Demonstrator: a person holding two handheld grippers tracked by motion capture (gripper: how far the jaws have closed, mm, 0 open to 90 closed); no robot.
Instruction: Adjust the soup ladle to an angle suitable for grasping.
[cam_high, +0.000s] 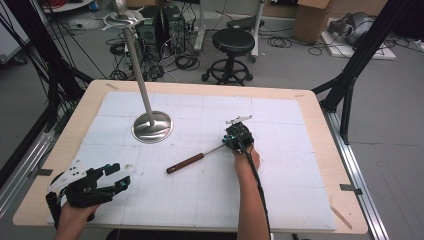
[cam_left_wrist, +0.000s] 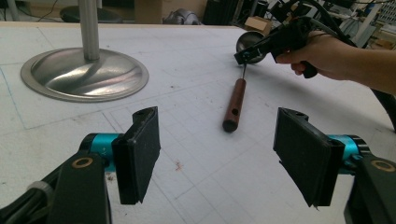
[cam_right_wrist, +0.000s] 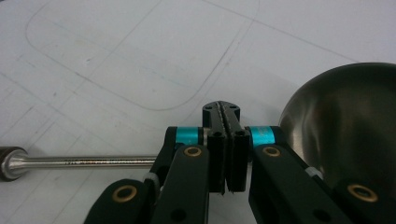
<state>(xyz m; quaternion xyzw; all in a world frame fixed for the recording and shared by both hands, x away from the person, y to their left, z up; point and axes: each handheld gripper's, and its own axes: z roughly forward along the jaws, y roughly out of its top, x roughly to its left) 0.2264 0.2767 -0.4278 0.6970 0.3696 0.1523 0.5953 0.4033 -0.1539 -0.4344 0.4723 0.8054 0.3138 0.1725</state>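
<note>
Right tongs, mid-tabletop, right of centre: pads pressed flat together in the right gripper view, clenched over the thin steel shaft of a ladle; whether the shaft itself is caught between the pads cannot be told. Same tongs in the left gripper view, held by a hand on a black pistol grip, tips at the junction of shaft and bowl. Ladle: dark brown wooden handle with a small hole near its butt, lying flat on the white gridded mat, butt toward the near left; steel shaft running from handle to tongs; polished round bowl just beside the tongs. Left tongs, near the front left corner of the tabletop: released, pads wide apart, nothing between them; seen from above in a hand, well apart from the ladle. Metal stand: round domed base on the mat left of centre, upright pole rising from it. Beyond the tabletop: black stool, cables on the floor.
</note>
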